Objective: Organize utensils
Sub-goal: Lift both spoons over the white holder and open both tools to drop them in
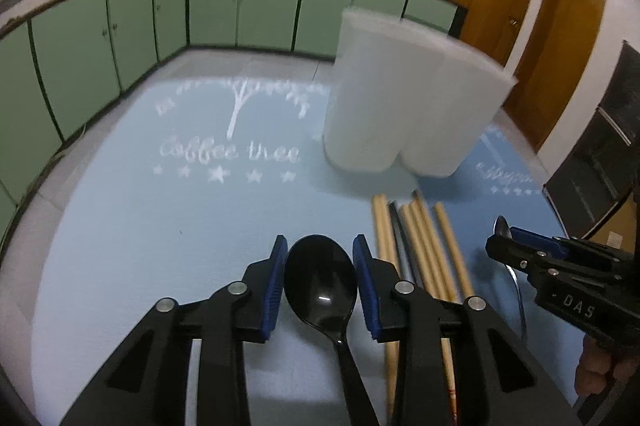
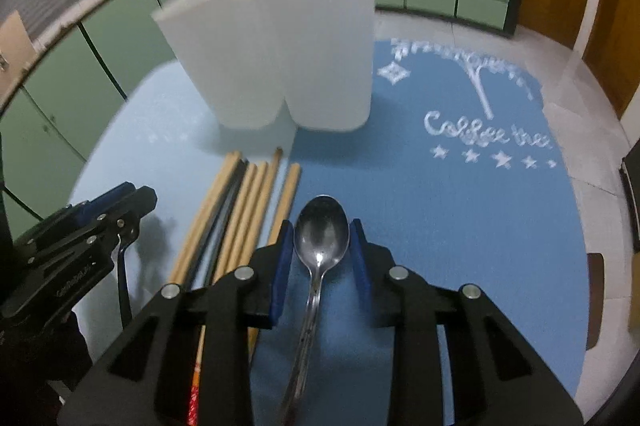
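A black plastic spoon sits bowl-forward between the blue pads of my left gripper, which is shut on the bowl's edges. My right gripper is shut the same way on a metal spoon, handle trailing back under it. Several wooden chopsticks and a dark one lie side by side on the blue mat between the two grippers, also seen as the chopsticks in the right wrist view. A white two-compartment holder stands just beyond them. The right gripper shows at the right, the left gripper at the left.
Blue placemats printed "Coffee tree" cover the table. The white holder stands at the seam between them. Green cabinets run along the far walls, and brown doors stand at the right.
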`<state>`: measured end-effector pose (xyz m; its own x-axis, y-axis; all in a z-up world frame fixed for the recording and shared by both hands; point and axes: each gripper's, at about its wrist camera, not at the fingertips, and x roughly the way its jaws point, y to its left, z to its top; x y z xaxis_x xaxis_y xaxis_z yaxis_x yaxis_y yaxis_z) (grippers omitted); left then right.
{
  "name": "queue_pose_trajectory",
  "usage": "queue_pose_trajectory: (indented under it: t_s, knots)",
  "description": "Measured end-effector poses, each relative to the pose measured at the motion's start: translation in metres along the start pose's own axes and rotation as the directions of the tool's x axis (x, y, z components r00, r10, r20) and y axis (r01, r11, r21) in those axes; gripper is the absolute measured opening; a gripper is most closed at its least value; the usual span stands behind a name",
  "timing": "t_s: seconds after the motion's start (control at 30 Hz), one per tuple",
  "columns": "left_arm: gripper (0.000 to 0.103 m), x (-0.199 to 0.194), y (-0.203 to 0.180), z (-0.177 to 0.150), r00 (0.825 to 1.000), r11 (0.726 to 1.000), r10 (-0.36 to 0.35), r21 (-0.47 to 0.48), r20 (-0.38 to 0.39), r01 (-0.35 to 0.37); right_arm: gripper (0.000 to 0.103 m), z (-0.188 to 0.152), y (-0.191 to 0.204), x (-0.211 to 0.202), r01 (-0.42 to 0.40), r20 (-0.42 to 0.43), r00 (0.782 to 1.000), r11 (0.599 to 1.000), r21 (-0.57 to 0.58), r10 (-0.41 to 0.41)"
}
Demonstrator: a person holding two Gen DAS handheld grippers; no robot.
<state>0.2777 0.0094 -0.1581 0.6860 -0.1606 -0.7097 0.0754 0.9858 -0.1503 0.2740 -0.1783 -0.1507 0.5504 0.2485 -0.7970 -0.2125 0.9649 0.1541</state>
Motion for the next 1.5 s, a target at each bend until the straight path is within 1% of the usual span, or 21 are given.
queue_pose_trajectory:
  t_s: [0.17, 0.3, 0.43, 0.53, 0.63, 0.67, 0.73, 0.77, 0.83, 0.9, 0.97, 1.03, 1.1, 1.17, 1.23, 1.3, 1.37, 1.5]
  knots:
    - [0.033, -0.030, -0.009, 0.006, 0.994, 1.000, -0.006, 0.020, 0.105, 0.004, 0.027, 0.004, -0.006, -0.044, -0.051, 0.129, 0.990, 0.998, -0.023, 0.054]
    - [0.033, -0.046, -0.015, 0.011, 0.987, 0.999, 0.005, 0.038, 0.163, -0.012, 0.027, 0.016, -0.011, -0.068, -0.097, 0.209, 0.973, 0.995, -0.011, 0.097]
    - [0.033, -0.061, -0.019, 0.023, 0.976, 0.999, -0.004, 0.038, 0.217, -0.005, 0.027, 0.031, -0.017, -0.090, -0.124, 0.274, 0.954, 0.992, -0.013, 0.123]
    - [0.033, -0.074, -0.023, 0.042, 0.960, 0.999, -0.016, 0.048, 0.278, 0.003, 0.027, 0.044, -0.020, -0.106, -0.132, 0.322, 0.937, 0.991, -0.031, 0.135]
    - [0.033, -0.082, -0.029, 0.069, 0.938, 0.998, -0.036, 0.061, 0.344, 0.015, 0.027, 0.069, -0.021, -0.125, -0.143, 0.380, 0.913, 0.989, -0.047, 0.150]
    - [0.033, -0.084, -0.032, 0.082, 0.928, 0.998, -0.041, 0.068, 0.371, 0.017, 0.027, 0.076, -0.022, -0.127, -0.145, 0.391, 0.908, 0.988, -0.048, 0.152]
    - [0.033, -0.083, -0.037, 0.102, 0.910, 0.997, -0.046, 0.079, 0.412, 0.015, 0.027, 0.096, -0.023, -0.131, -0.130, 0.424, 0.894, 0.990, -0.057, 0.142]
    - [0.033, -0.081, -0.041, 0.117, 0.897, 0.996, -0.048, 0.087, 0.439, 0.011, 0.027, 0.104, -0.024, -0.131, -0.120, 0.437, 0.890, 0.991, -0.060, 0.134]
    - [0.033, -0.078, -0.044, 0.134, 0.884, 0.996, -0.053, 0.092, 0.465, 0.012, 0.027, 0.120, -0.027, -0.128, -0.113, 0.456, 0.881, 0.992, -0.055, 0.125]
    - [0.033, -0.068, -0.048, 0.157, 0.865, 0.996, -0.048, 0.092, 0.499, 0.002, 0.027, 0.139, -0.032, -0.122, -0.107, 0.476, 0.872, 0.993, -0.042, 0.114]
    - [0.033, -0.058, -0.050, 0.170, 0.855, 0.996, -0.039, 0.090, 0.518, -0.010, 0.027, 0.157, -0.034, -0.112, -0.075, 0.496, 0.864, 0.997, -0.037, 0.083]
    - [0.033, -0.045, -0.051, 0.181, 0.847, 0.996, -0.024, 0.088, 0.531, -0.027, 0.027, 0.172, -0.036, -0.101, -0.067, 0.504, 0.861, 0.997, -0.024, 0.069]
    - [0.033, -0.028, -0.051, 0.191, 0.847, 0.996, -0.006, 0.082, 0.531, -0.045, 0.027, 0.183, -0.040, -0.088, -0.061, 0.507, 0.860, 0.998, -0.015, 0.060]
    - [0.033, -0.010, -0.050, 0.198, 0.848, 0.995, 0.012, 0.077, 0.530, -0.062, 0.027, 0.192, -0.041, -0.073, -0.028, 0.510, 0.860, 0.999, -0.015, 0.032]
    - [0.033, 0.003, -0.050, 0.203, 0.850, 0.995, 0.023, 0.071, 0.527, -0.072, 0.027, 0.198, -0.043, -0.057, -0.015, 0.501, 0.865, 1.000, -0.009, 0.017]
    - [0.033, 0.018, -0.051, 0.205, 0.858, 0.994, 0.031, 0.073, 0.513, -0.080, 0.027, 0.202, -0.044, -0.038, 0.000, 0.482, 0.876, 1.000, -0.002, 0.001]
    - [0.033, 0.031, -0.053, 0.202, 0.871, 0.994, 0.029, 0.081, 0.491, -0.079, 0.027, 0.200, -0.043, -0.025, 0.015, 0.464, 0.886, 1.000, -0.005, -0.011]
    - [0.034, 0.049, -0.049, 0.190, 0.893, 0.994, 0.025, 0.087, 0.450, -0.072, 0.027, 0.191, -0.041, -0.008, 0.006, 0.429, 0.903, 1.000, -0.009, -0.001]
